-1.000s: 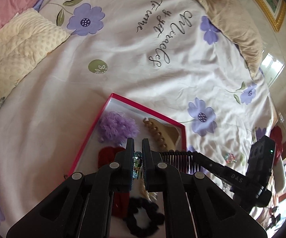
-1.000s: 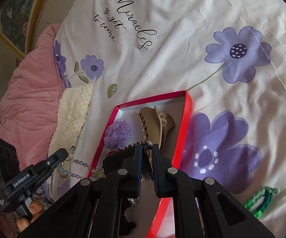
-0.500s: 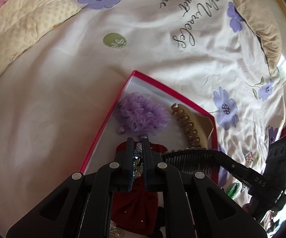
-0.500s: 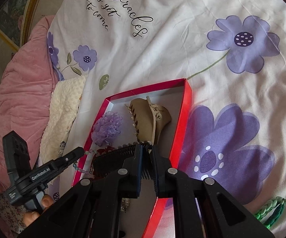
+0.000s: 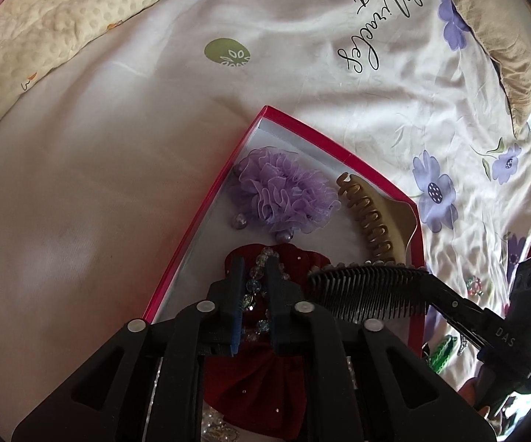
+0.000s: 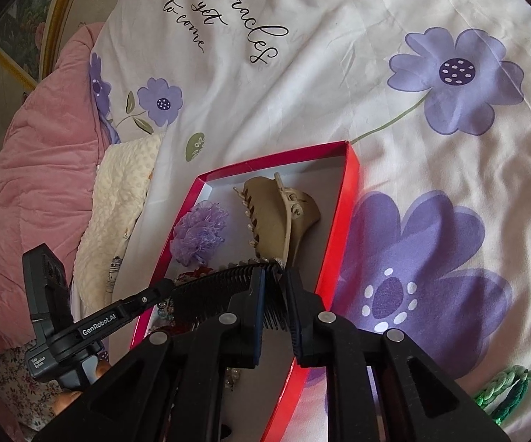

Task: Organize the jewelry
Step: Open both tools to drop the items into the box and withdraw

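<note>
A red box (image 5: 304, 129) (image 6: 350, 199) lies on the flowered sheet. It holds a purple ruffled scrunchie (image 5: 283, 188) (image 6: 201, 232), a tan claw clip (image 5: 376, 217) (image 6: 280, 213) and a dark red bow (image 5: 261, 379). My left gripper (image 5: 255, 269) is shut on a clear bead bracelet (image 5: 254, 283) low over the bow. My right gripper (image 6: 273, 278) is shut on a black comb (image 6: 221, 287) (image 5: 368, 287) held over the box, beside the claw clip.
A cream blanket (image 5: 44, 25) and pink quilt (image 6: 33, 154) lie at the left. A tan pillow (image 5: 501, 37) is at the far right. A green braided band (image 6: 505, 394) and small trinkets (image 5: 473, 283) lie on the sheet right of the box.
Both grippers have come lower and further into the box. The bracelet now hangs just over the red bow; the comb sits closer to the claw clip.
</note>
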The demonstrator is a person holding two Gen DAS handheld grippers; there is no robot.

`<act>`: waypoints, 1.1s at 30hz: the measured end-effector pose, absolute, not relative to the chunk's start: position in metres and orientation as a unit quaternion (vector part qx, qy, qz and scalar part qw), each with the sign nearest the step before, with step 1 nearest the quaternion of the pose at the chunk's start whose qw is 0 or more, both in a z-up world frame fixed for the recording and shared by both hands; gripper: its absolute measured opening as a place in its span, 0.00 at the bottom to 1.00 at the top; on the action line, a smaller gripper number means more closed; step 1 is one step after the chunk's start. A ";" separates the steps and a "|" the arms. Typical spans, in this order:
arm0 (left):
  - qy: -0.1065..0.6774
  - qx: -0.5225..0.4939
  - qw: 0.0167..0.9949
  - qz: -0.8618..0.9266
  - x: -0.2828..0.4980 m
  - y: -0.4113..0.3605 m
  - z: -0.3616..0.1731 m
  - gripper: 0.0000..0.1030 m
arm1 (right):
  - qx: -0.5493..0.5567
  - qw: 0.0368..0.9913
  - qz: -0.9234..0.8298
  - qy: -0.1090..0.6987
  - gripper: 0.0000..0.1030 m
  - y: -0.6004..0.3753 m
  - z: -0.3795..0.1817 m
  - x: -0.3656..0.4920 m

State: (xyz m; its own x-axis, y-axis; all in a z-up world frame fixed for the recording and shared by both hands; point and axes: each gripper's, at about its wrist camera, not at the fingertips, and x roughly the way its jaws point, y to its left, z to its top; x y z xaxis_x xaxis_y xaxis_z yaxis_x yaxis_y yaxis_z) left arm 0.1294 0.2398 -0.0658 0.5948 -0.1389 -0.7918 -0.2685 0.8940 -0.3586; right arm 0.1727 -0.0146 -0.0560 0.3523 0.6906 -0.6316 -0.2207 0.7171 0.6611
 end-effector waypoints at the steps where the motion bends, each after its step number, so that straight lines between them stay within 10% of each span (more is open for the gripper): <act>1: 0.448 -0.227 0.864 0.038 0.129 0.240 -0.065 0.15 | 0.241 0.787 0.289 0.489 0.19 -0.015 -0.055 0.172; 9: 0.444 -0.220 0.867 0.044 0.119 0.237 -0.054 0.43 | 0.250 0.790 0.289 0.480 0.38 -0.023 -0.047 0.168; 33: 0.432 -0.205 0.878 0.000 0.029 0.156 -0.029 0.52 | 0.258 0.823 0.210 0.461 0.49 -0.158 -0.035 0.083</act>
State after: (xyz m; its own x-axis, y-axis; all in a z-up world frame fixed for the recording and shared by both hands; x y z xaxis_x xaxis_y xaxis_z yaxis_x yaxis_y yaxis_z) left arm 0.0289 0.1555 -0.0289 0.6262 -0.1769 -0.7593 -0.1773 0.9161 -0.3597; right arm 0.0826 -0.1576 -0.0353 0.4873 0.5831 -0.6500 -0.1072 0.7787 0.6182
